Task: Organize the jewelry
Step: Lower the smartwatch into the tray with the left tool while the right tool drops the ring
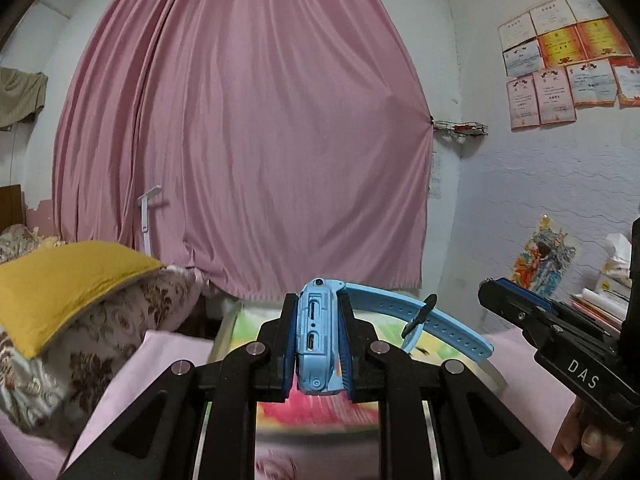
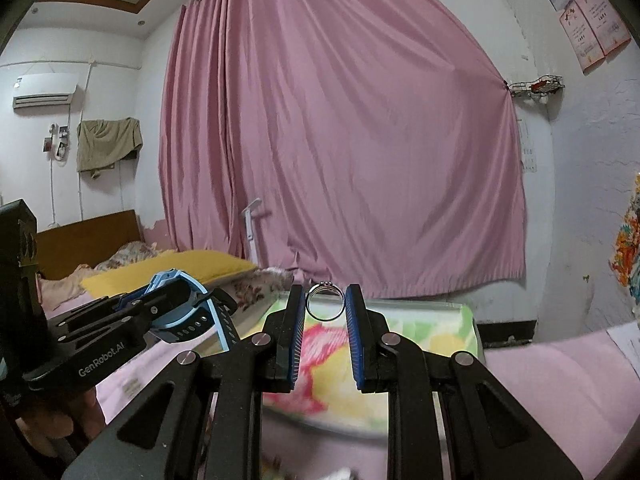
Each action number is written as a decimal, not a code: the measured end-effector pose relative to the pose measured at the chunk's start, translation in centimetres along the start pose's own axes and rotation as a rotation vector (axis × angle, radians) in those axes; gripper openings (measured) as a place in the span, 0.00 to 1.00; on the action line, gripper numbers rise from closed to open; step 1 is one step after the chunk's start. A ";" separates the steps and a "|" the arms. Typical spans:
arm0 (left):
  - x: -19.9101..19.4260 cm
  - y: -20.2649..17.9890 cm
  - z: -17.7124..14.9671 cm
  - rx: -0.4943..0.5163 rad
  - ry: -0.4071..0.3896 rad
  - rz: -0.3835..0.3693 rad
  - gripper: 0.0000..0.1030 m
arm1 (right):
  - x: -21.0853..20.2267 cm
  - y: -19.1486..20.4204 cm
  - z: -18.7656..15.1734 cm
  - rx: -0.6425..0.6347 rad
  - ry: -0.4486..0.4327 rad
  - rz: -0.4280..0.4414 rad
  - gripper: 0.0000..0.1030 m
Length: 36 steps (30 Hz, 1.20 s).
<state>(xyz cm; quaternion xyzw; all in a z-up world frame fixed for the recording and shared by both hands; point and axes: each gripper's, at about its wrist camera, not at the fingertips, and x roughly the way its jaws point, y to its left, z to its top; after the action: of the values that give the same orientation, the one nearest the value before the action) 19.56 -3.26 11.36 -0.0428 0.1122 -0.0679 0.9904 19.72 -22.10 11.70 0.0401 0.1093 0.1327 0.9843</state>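
My left gripper (image 1: 318, 304) is shut on a light blue smartwatch (image 1: 318, 340), held edge-on between the pads, its strap (image 1: 440, 324) trailing to the right. It also shows in the right wrist view (image 2: 188, 308) at the left. My right gripper (image 2: 325, 300) is shut on a silver ring (image 2: 325, 302) pinched at the fingertips, the setting on top. The right gripper also shows in the left wrist view (image 1: 492, 292) at the right edge. Both are raised above a colourful floral tray (image 2: 400, 332).
The floral tray (image 1: 240, 320) lies on a pink bedsheet (image 2: 560, 380). A yellow pillow (image 1: 60, 280) and floral bedding sit at the left. A pink curtain (image 1: 240, 140) hangs behind. Papers and a tissue box (image 1: 612, 264) stand at the right.
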 end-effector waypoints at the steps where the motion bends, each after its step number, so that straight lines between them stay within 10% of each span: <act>1: 1.0 0.2 0.4 0.004 0.000 0.000 0.17 | 0.9 -0.1 0.3 -0.003 0.000 -0.004 0.17; 10: 10.9 2.0 1.7 -0.025 0.194 0.019 0.17 | 11.3 -1.3 2.1 0.012 0.101 -0.030 0.18; 21: 19.2 3.2 -1.8 -0.058 0.637 0.067 0.16 | 21.7 -3.7 -2.2 0.084 0.575 0.011 0.17; 29: 19.7 3.0 -1.8 -0.010 0.666 0.058 0.18 | 22.6 -3.3 -5.9 0.063 0.771 0.029 0.18; 32: 19.6 3.2 -2.1 -0.029 0.682 0.038 0.26 | 23.1 -3.3 -6.4 0.067 0.797 0.045 0.19; 36: 18.6 4.0 -2.4 -0.091 0.660 0.020 0.60 | 21.8 -4.0 -6.0 0.104 0.754 0.033 0.44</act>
<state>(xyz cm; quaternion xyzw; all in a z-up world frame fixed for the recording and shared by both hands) 37.45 -2.17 4.58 -0.0614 0.4305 -0.0632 0.8983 39.83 -19.73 0.95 0.0400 0.4698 0.1482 0.8693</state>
